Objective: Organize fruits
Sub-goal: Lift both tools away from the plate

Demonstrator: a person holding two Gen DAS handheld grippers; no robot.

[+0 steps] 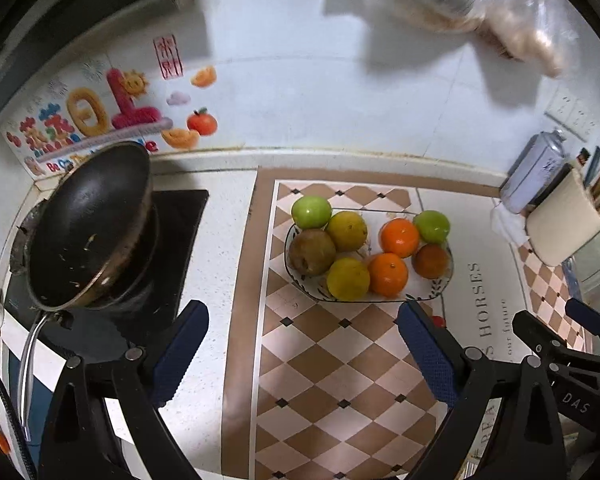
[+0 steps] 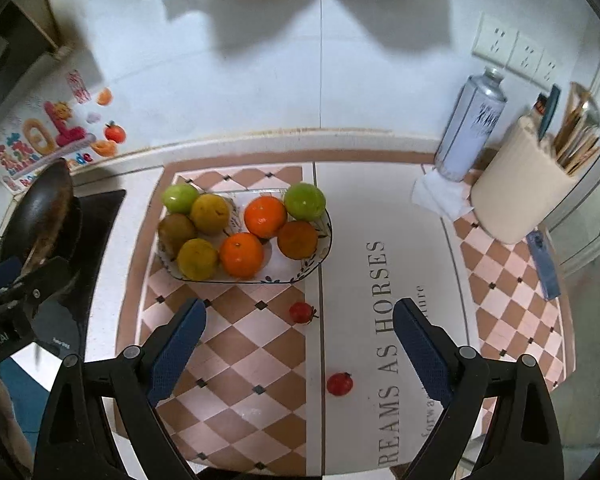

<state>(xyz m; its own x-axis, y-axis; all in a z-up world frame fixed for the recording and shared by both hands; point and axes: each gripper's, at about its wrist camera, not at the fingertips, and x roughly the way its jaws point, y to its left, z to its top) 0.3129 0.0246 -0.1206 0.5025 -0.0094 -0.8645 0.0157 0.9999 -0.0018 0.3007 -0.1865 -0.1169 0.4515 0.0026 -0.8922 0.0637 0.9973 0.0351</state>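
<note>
Looking through the left wrist view, the left gripper hangs empty, fingers spread wide, below the fruit plate at centre frame. Right wrist view: the right gripper gapes empty too, framing two small red fruits loose on the counter, likely awaiting collection.

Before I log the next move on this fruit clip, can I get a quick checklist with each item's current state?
1. Left gripper empty, fingers wide apart: ok.
2. Right gripper empty, fingers wide apart: ok.
3. Fruits sit inside the dish, none hanging over its rim: ok.
4. All fruits gathered: not ok; one small red fruit and a second red fruit lie loose on the mat.
5. Path to loose fruits clear: ok.
6. Pan tilted on the stove, stable: cannot tell.
</note>
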